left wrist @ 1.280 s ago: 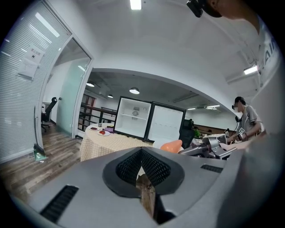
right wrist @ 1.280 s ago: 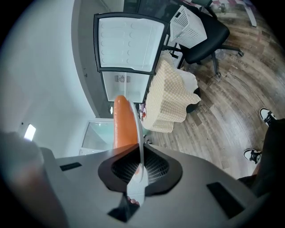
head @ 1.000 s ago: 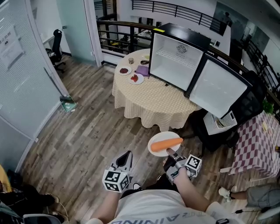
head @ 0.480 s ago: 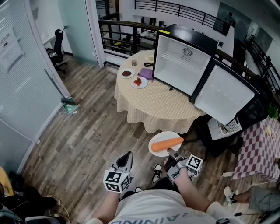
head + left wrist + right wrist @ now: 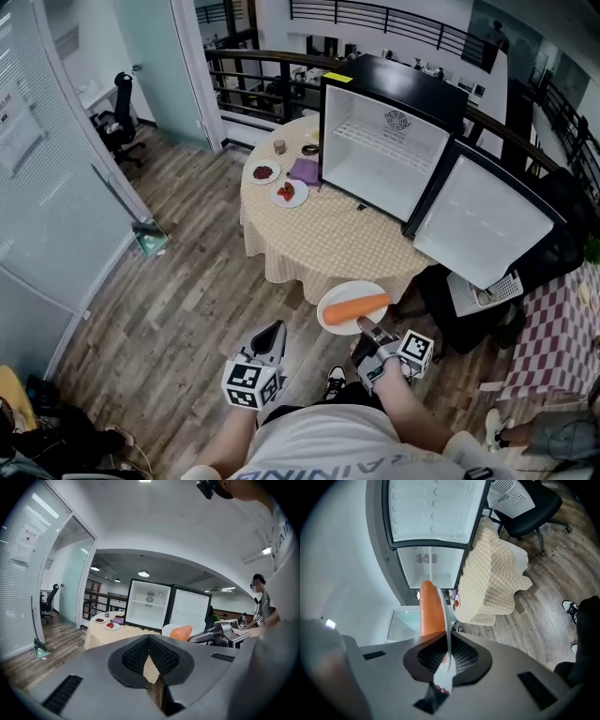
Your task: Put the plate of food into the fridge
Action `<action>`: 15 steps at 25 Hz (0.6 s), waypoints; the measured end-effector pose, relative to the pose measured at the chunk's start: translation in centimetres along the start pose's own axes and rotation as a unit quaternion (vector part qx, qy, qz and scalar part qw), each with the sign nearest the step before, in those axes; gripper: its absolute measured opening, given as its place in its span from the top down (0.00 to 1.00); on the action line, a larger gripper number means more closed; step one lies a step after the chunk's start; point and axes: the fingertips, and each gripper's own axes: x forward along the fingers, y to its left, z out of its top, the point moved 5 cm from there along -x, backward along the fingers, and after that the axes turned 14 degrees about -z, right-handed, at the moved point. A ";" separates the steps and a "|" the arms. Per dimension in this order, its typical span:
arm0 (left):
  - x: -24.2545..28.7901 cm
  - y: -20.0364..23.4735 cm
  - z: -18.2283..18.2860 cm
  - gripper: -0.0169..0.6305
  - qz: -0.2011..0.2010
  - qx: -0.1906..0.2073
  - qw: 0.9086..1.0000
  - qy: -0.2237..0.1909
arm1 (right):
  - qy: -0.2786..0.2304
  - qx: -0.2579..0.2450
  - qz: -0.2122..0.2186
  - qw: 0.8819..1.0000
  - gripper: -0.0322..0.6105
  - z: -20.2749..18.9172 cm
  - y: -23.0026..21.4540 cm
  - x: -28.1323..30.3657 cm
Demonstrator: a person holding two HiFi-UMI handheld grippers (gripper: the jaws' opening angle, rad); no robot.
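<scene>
The fingers of your right gripper [image 5: 364,326] are closed on the plate [image 5: 345,289] rim; the open fridge [image 5: 384,141] stands ahead, across the table [image 5: 328,234].

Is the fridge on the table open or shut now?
Open: the fridge has its door swung wide, showing the white interior.

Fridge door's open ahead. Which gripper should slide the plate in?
Right. The right gripper grips the plate carrying the carrot, and it faces the open fridge. The left gripper is shut and empty.
</scene>
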 end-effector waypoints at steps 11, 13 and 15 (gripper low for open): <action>7.9 0.1 1.5 0.96 0.023 -0.002 1.000 0.010 | 0.015 0.006 -0.007 1.000 0.89 8.1 0.3 2.3; 9.1 0.3 1.8 0.96 0.026 -0.001 1.000 0.010 | 0.020 0.004 -0.009 1.000 0.89 9.2 0.4 2.9; 10.0 0.5 2.0 0.96 0.028 0.000 1.000 0.011 | 0.024 0.007 -0.008 1.000 0.89 9.9 0.5 3.5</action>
